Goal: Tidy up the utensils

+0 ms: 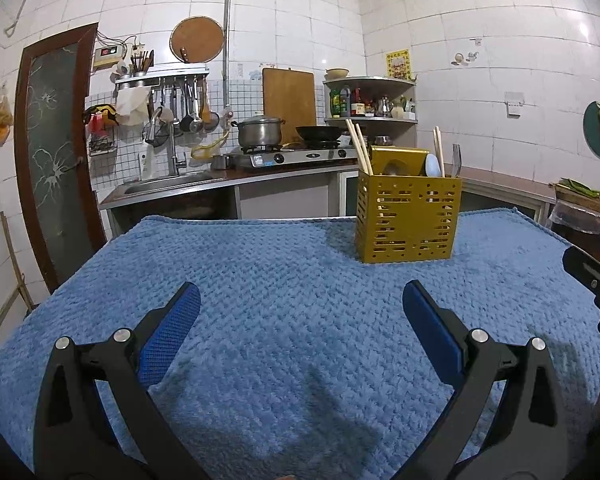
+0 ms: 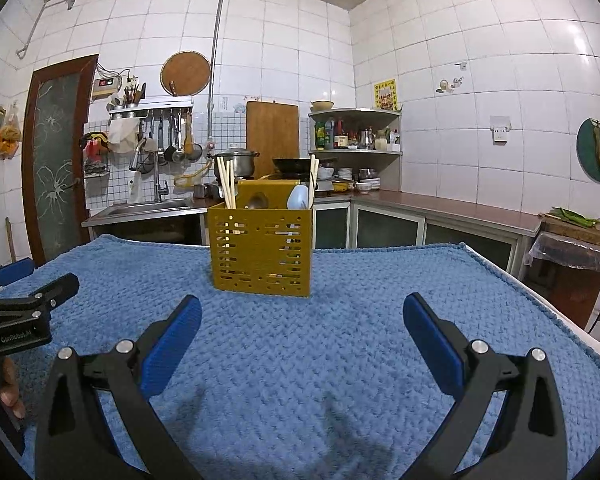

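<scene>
A mustard-yellow perforated utensil holder stands upright on the blue cloth. In it are wooden chopsticks, a pale blue spoon and a metal utensil. My left gripper is open over the cloth, near and left of the holder, with nothing between its blue pads. My right gripper is also open and holds nothing, just in front of the holder. Each gripper shows at the edge of the other's view, the left gripper and the right gripper.
A blue textured cloth covers the table. Behind it run a counter with a sink, a gas stove with a pot and a wok, and a corner shelf. A person's fingers hold the left gripper.
</scene>
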Available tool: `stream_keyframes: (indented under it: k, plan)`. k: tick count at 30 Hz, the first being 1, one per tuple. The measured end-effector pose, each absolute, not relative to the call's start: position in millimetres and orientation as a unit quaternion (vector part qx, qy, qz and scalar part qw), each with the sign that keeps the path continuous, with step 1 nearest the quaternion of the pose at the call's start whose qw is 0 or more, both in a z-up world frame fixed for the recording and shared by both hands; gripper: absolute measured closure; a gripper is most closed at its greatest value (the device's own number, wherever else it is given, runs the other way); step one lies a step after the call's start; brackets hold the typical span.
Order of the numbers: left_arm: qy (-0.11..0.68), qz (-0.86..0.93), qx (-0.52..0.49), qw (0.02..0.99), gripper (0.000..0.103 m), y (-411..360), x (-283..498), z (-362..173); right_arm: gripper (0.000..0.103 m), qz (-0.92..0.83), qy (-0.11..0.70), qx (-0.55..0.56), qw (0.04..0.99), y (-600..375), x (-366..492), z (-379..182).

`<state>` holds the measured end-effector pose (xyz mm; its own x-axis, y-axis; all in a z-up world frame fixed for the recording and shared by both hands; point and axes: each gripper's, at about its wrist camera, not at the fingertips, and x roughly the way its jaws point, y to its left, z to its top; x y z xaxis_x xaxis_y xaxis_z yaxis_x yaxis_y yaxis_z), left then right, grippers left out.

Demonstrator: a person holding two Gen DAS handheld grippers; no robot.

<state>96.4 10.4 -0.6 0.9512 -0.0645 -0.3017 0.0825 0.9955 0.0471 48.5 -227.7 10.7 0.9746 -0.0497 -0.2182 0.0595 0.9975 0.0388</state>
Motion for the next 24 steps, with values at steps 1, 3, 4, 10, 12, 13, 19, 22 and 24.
stream_keyframes:
  k: [1,3,4,10,12,13,19,22,24]
  plan:
    - [0.151,-0.038,0.029,0.987,0.005,10.6,96.0,-0.6,0.005,-0.028,0.11,0.022,0.993,-227.7,49.0,10.7]
    - [0.151,-0.039,0.027,0.987,0.005,11.3,96.2,-0.3,0.005,-0.028,0.11,0.02,0.993,-227.9,49.4,10.7]
    - [0.151,-0.039,0.026,0.987,0.005,11.3,96.5,-0.1,0.005,-0.027,0.11,0.019,0.993,-228.0,49.3,10.9]
    - [0.156,-0.044,0.021,0.987,0.005,13.0,98.1,-0.6,0.005,-0.027,0.11,0.018,0.993,-228.5,50.1,11.7]
    - [0.156,-0.045,0.022,0.986,0.005,12.7,98.4,-0.6,0.005,-0.027,0.111,0.018,0.993,-228.7,50.2,11.6]
    - [0.157,-0.046,0.021,0.986,0.005,13.2,98.4,-0.7,0.005,-0.027,0.111,0.018,0.993,-229.0,50.4,11.9]
    - [0.155,-0.048,0.017,0.987,0.005,14.3,97.6,-0.5,0.005,-0.027,0.112,0.017,0.993,-229.7,51.3,12.0]
    - [0.153,-0.05,0.021,0.987,0.005,13.3,97.0,-0.5,0.004,-0.028,0.112,0.016,0.993,-230.5,51.7,12.0]
    - [0.152,-0.051,0.022,0.987,0.005,13.0,96.6,-0.4,0.005,-0.028,0.112,0.016,0.993,-230.8,52.0,11.9]
